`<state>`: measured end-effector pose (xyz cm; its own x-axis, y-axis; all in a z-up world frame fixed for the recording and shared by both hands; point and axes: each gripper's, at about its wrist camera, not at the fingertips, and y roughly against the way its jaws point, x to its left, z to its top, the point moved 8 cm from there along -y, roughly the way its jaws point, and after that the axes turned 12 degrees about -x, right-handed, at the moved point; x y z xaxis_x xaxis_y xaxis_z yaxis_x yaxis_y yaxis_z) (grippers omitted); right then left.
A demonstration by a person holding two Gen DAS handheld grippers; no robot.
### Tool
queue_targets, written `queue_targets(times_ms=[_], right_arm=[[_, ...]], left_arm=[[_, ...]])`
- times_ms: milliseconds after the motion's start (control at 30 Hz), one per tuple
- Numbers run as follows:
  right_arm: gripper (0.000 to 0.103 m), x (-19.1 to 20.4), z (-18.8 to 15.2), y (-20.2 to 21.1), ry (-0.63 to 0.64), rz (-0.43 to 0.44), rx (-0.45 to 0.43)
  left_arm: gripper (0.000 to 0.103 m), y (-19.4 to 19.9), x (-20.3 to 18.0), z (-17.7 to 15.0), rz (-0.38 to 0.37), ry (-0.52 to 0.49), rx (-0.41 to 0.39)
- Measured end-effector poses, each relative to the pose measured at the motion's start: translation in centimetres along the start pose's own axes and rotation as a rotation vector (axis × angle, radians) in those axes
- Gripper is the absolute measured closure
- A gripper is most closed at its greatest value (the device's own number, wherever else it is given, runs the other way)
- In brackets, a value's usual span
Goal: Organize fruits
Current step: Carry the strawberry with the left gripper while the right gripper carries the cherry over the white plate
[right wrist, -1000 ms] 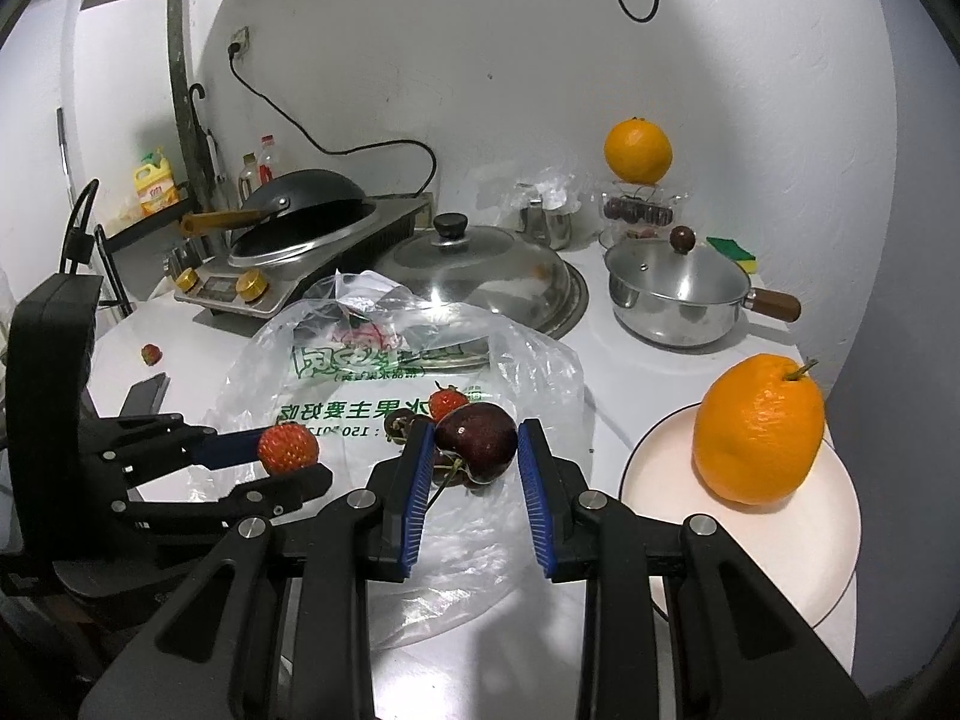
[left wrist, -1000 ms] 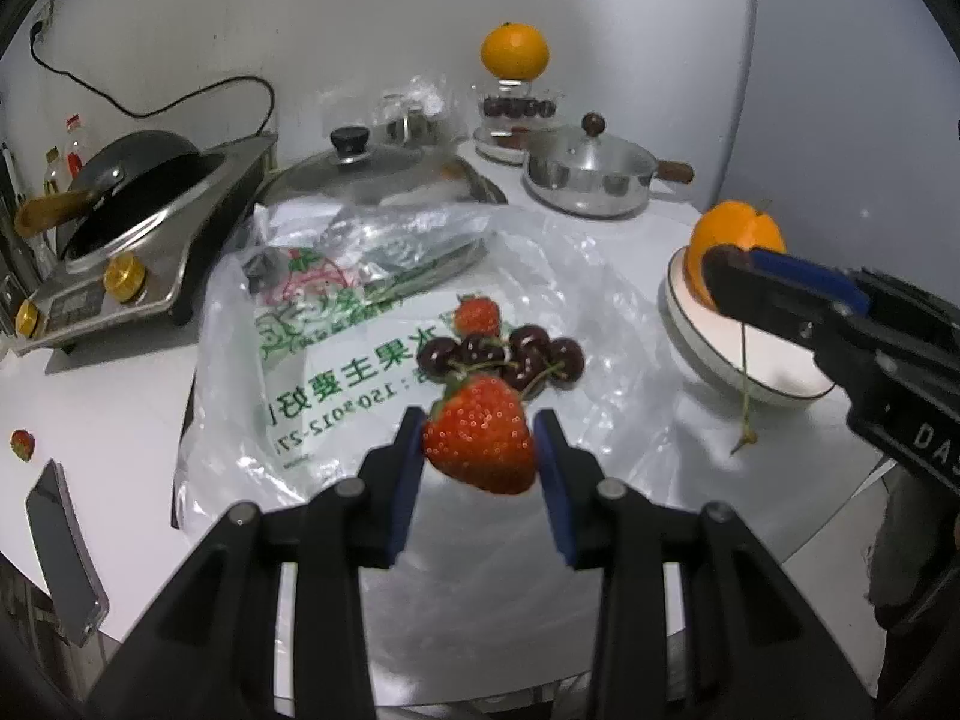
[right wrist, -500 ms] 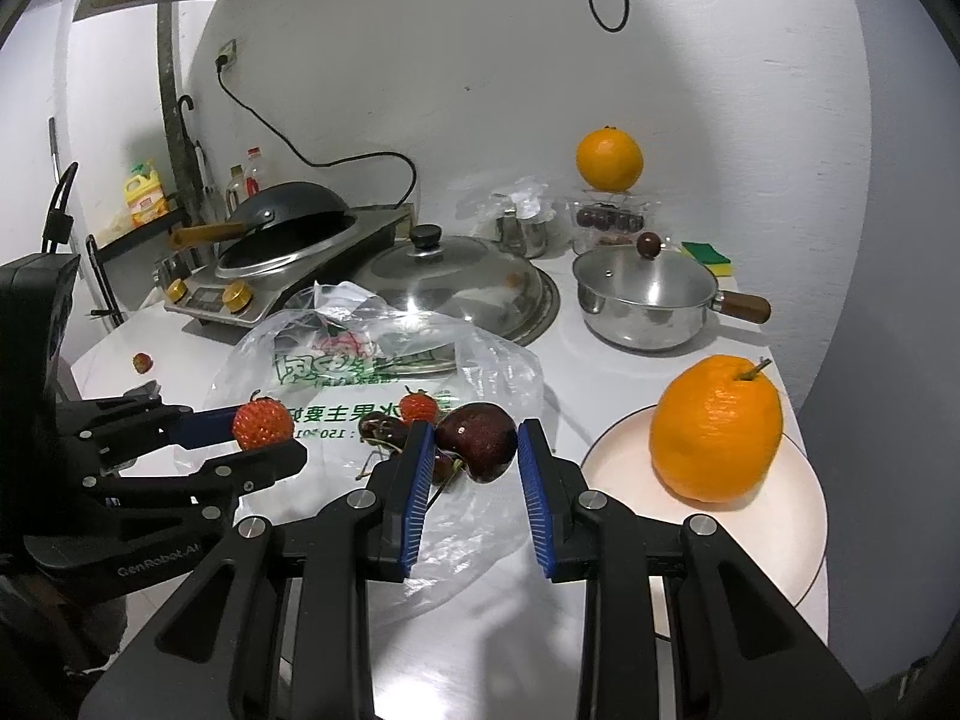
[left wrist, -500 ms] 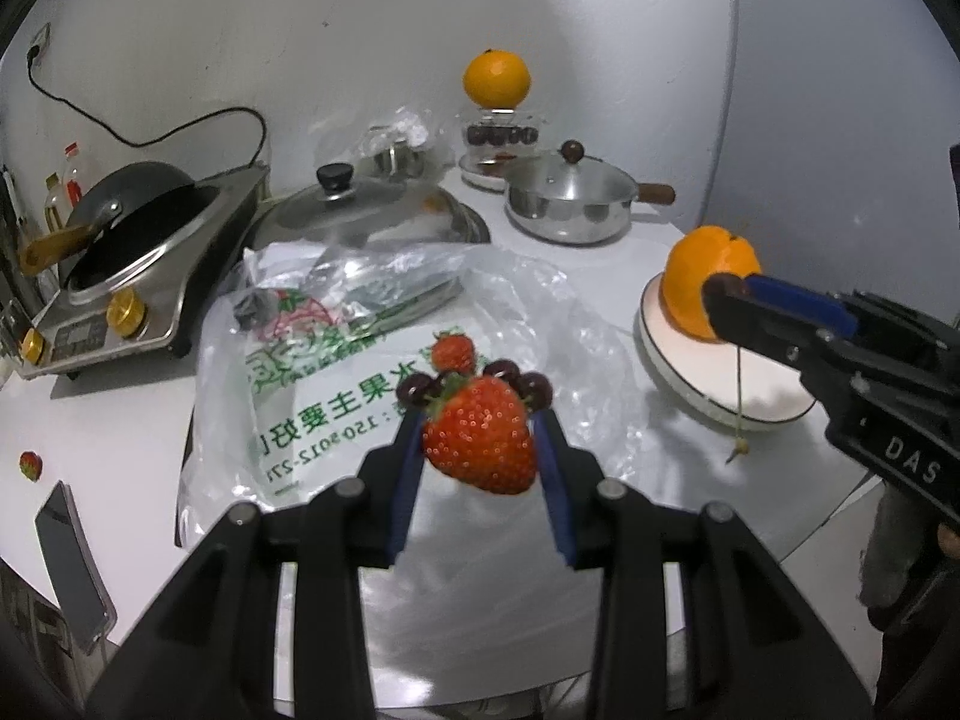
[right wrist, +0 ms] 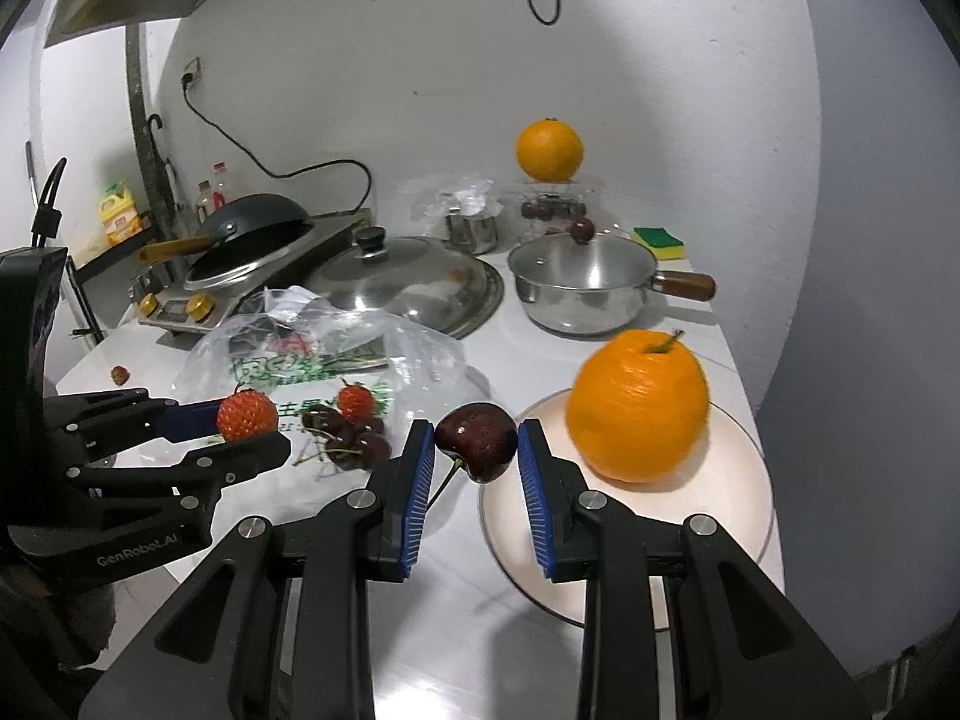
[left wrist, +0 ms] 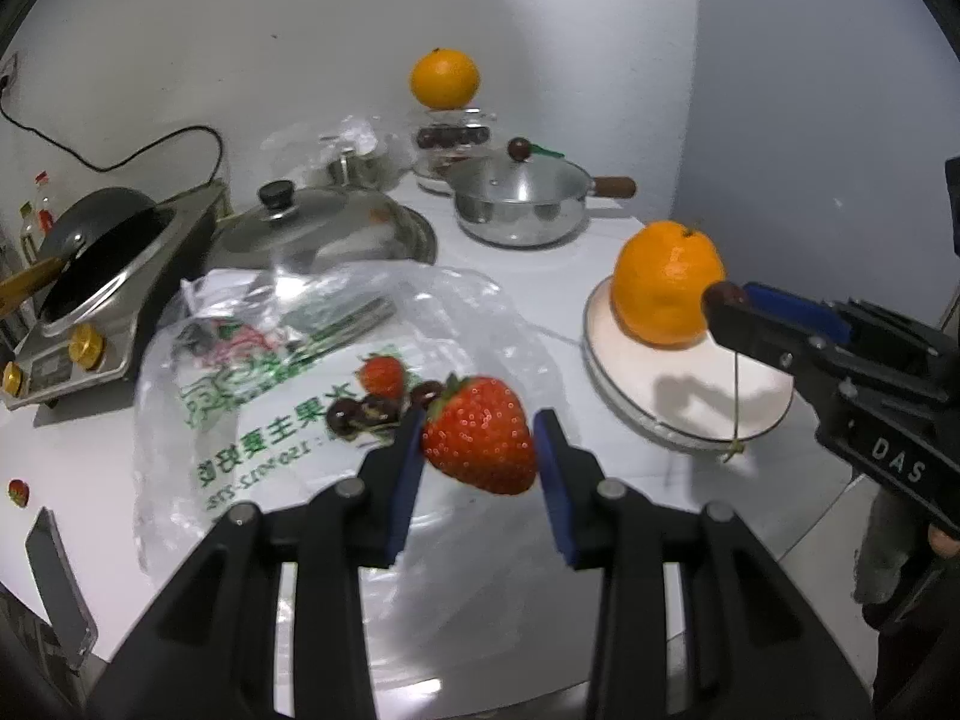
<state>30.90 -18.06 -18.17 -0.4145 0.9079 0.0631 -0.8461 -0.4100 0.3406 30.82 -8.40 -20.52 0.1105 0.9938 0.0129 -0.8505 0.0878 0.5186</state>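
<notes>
The left gripper (left wrist: 478,441) is clamped on a strawberry (left wrist: 480,435) held between its blue pads, clear of the table. The berry's long axis is tilted, with the leafy cap toward the upper left pad and the tip pointing down and to the right. The gripper slants down toward the clear plastic bag (left wrist: 288,360). On the bag, just beyond the fingertips, lie a second strawberry (left wrist: 381,375) and a cluster of cherries (left wrist: 372,411).

The right gripper (right wrist: 476,441) pinches a dark cherry (right wrist: 477,441) narrowly between its pads; the stem (right wrist: 447,480) hangs down and to the left. Just past its right finger stands an orange (right wrist: 637,405) on a plate (right wrist: 738,516).

Only the right wrist view shows the green sponge (right wrist: 659,240). Only the left wrist view shows the phone (left wrist: 57,585) at the table edge, and the cherry stem as a long thread dangling before the plate.
</notes>
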Motion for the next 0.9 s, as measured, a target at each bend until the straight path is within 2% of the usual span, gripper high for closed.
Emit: queue_targets(times_ms=[367,900], right_arm=[[0.072,-4.3,-0.8,0.6,-0.031,-0.04,0.009],[0.072,-8.6,-2.1,-0.1,-0.065,-0.081,0.039]], left_arm=[[0.065,-2.3,-3.7,0.2,-0.038,-0.032,0.027],[0.065,-5.5,-6.6,0.3,-0.085,-0.049,0.064]])
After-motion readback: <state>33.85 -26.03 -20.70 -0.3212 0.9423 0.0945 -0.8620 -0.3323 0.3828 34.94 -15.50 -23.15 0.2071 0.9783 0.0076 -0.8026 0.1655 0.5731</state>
